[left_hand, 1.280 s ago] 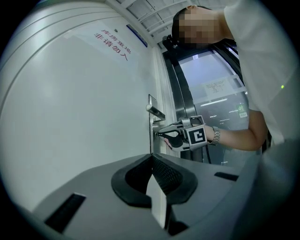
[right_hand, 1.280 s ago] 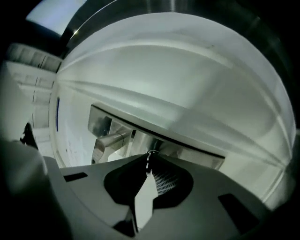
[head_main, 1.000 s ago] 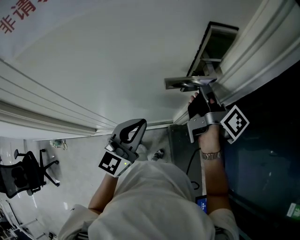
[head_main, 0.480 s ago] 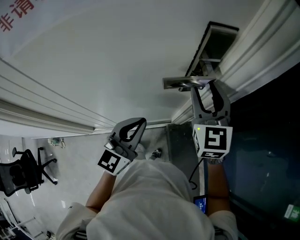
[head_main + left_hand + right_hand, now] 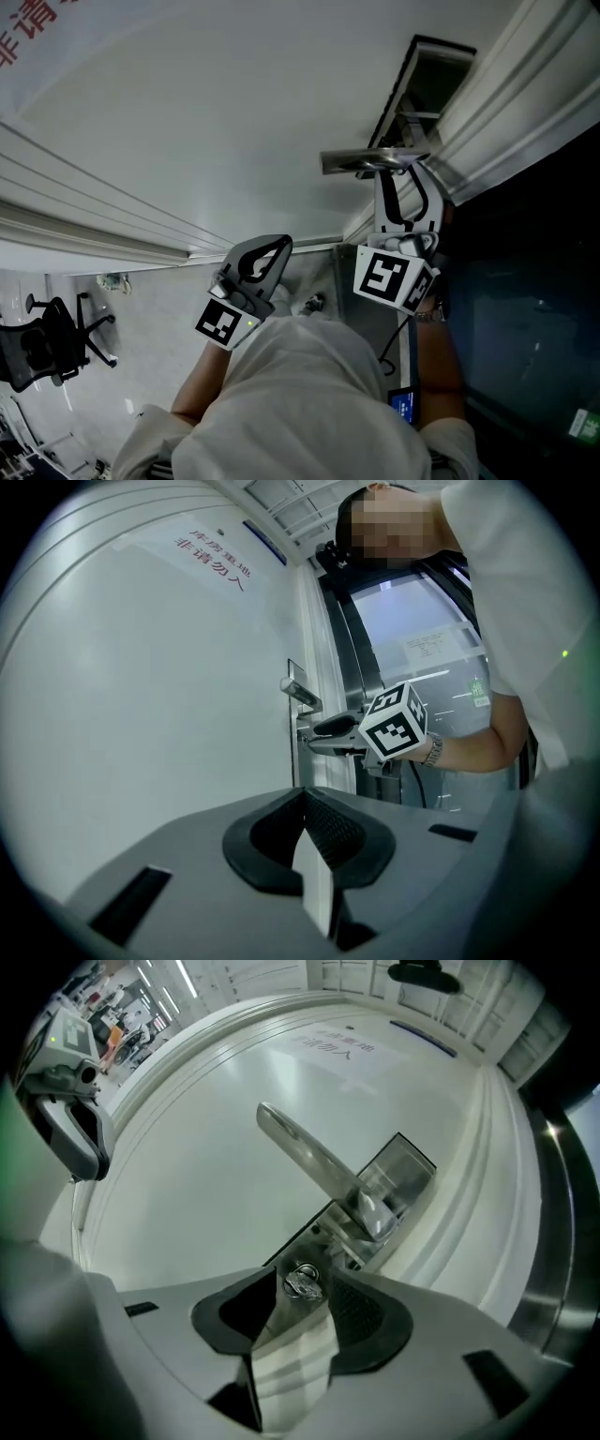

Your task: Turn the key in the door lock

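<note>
Jaws of the right gripper (image 5: 403, 180) stand spread, having just been opening, with the key (image 5: 302, 1282) between them and neither pad pressing on it. The key sits in the door lock (image 5: 323, 1230) just under the lever handle (image 5: 314, 1162); only its small glinting head shows, and the lock plate's lower part is hidden behind the jaws. In the head view the key cannot be seen, covered by handle and gripper. The left gripper (image 5: 307, 822) hangs well back from the door (image 5: 187, 1176), jaws clenched together on nothing. Red lettering (image 5: 37, 33) on the door is cut off at the frame edge
</note>
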### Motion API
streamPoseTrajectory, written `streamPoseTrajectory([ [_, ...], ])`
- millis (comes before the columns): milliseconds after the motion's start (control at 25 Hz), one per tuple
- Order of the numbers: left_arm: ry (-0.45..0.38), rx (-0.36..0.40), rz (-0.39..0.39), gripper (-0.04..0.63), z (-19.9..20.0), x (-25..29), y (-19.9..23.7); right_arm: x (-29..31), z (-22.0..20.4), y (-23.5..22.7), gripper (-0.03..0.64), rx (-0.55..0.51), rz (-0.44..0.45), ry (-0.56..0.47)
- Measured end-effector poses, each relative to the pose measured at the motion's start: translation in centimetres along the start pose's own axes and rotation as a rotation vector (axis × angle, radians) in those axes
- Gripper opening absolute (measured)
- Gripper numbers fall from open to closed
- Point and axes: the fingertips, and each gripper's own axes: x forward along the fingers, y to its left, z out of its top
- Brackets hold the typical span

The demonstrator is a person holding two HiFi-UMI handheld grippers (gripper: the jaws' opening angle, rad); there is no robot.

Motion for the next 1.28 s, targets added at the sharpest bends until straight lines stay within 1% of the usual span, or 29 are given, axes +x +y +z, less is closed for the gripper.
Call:
streamPoseTrajectory([
  [40, 0.000, 0.002, 0.000, 0.006, 0.0, 0.0, 0.0, 0.0, -0.1, -0.1, 0.175, 0.014, -0.002, 0.003],
  [80, 0.000, 0.003, 0.001, 0.006, 0.0, -0.1, -0.1, 0.0, -0.2, -0.2, 0.155, 0.028, -0.005, 0.007],
  [120, 0.000, 0.003, 0.003, 0.006, 0.1, -0.1, 0.0, 0.0, -0.2, -0.3, 0.116, 0.046, -0.004, 0.010],
  [200, -0.002, 0.002, 0.008, 0.006, 0.2, -0.2, 0.0, 0.1, -0.2, -0.3, 0.107, 0.108, 0.008, 0.009],
  [360, -0.004, 0.007, 0.011, 0.006, 0.3, -0.2, 0.1, 0.1, -0.1, -0.8, 0.103, 0.298, 0.033, -0.027],
  [480, -0.003, 0.008, 0.003, 0.006, 0.3, 0.0, -0.2, 0.1, -0.1, -1.0, 0.100, 0.478, 0.077, -0.049],
  [560, -0.005, 0.005, -0.003, 0.006, 0.2, 0.2, -0.4, 0.1, -0.4, -1.3, 0.097, 0.650, 0.128, -0.066],
  [640, -0.005, 0.000, -0.007, 0.006, 0.1, 0.2, -0.6, 0.2, -0.6, -1.5, 0.089, 0.890, 0.200, -0.087],
  [720, -0.002, -0.005, -0.007, 0.006, 0.0, 0.3, -0.6, 0.2, -0.9, -1.8, 0.025, 1.151, 0.273, -0.099],
  [760, -0.001, -0.006, -0.006, 0.006, 0.0, 0.3, -0.6, 0.3, -1.1, -1.9, 0.025, 1.262, 0.303, -0.101],
  [840, -0.003, -0.006, -0.005, 0.006, 0.0, 0.3, -0.6, 0.4, -1.4, -2.0, 0.025, 1.421, 0.351, -0.116],
  [920, -0.004, -0.004, -0.006, 0.006, 0.0, 0.2, -0.7, 0.5, -1.3, -2.2, 0.025, 1.530, 0.396, -0.143],
  [1080, -0.009, -0.007, -0.004, 0.006, 0.1, 0.1, -0.7, 0.6, -2.5, -2.0, 0.025, 1.831, 0.445, -0.130],
  [1120, -0.011, -0.006, -0.003, 0.006, 0.1, 0.1, -0.7, 0.6, -2.3, -2.0, 0.025, 1.864, 0.462, -0.147],
  [1160, -0.014, -0.005, -0.003, 0.006, 0.1, 0.1, -0.7, 0.6, -2.0, -2.1, 0.025, 1.852, 0.471, -0.168],
  [1200, -0.016, -0.003, -0.004, 0.006, 0.2, 0.1, -0.8, 0.6, -1.7, -2.1, 0.025, 1.801, 0.466, -0.185],
  [1280, -0.012, -0.004, -0.008, 0.006, 0.1, 0.1, -1.0, 0.4, -1.4, -2.1, 0.025, 1.631, 0.424, -0.191],
])
